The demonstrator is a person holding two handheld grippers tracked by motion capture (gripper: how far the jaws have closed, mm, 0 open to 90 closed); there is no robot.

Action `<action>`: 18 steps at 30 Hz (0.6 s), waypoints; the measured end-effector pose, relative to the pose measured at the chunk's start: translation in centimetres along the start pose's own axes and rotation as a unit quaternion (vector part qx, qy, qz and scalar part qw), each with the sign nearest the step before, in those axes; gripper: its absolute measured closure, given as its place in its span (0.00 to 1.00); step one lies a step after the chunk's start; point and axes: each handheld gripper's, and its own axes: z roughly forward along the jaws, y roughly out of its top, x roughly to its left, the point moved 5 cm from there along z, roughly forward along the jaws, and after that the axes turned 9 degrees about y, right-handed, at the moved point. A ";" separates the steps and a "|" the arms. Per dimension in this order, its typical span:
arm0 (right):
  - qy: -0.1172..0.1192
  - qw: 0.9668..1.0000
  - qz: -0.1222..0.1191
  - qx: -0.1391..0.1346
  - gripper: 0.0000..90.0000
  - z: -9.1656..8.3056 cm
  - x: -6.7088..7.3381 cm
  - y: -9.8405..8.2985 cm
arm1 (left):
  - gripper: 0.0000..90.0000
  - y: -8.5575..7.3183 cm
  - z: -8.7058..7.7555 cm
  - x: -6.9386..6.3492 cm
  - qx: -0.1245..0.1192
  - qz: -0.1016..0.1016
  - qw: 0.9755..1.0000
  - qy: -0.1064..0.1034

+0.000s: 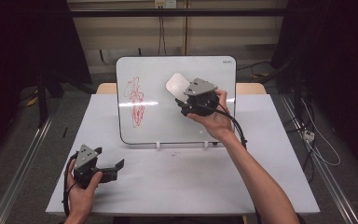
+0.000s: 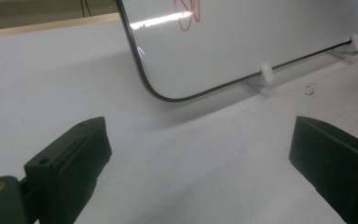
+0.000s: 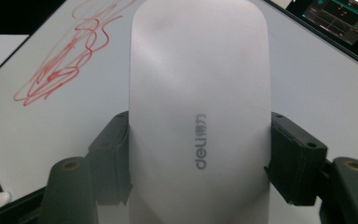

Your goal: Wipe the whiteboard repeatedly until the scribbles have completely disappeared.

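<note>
Whiteboard (image 1: 168, 121) propped upright on two small white feet (image 2: 265, 74) mid-table, red scribble (image 1: 136, 100) on its left half. Leftmost, left gripper (image 1: 116, 166) low over the white table (image 1: 191, 182) near its front-left corner, jaws spread wide, holding nothing, well apart from the board. Further right, right gripper (image 3: 198, 154) raised before the board's upper right, clamped on the flanks of a white eraser (image 3: 198, 93) marked "deli". Likely risks: pressing too hard and tipping or sliding the lightly propped board with no bracing from the left; eraser twisting in a side-only grip.
</note>
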 end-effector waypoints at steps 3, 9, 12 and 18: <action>0.005 1.000 -0.002 -0.006 0.35 0.5 0.5 0.7 | 0.05 0.0 0.1 0.0 -0.001 -0.001 1.000 0.001; 0.012 1.000 -0.017 -0.010 0.35 1.6 1.2 2.3 | 0.05 0.0 0.3 0.0 0.002 -0.001 1.000 -0.002; 0.014 1.000 -0.023 -0.011 0.35 2.3 1.8 3.1 | 0.05 0.0 0.0 0.0 0.001 0.001 1.000 -0.004; 0.020 0.999 -0.030 -0.009 0.35 4.0 2.7 4.1 | 0.05 -0.2 -0.2 0.3 0.003 -0.003 1.000 0.001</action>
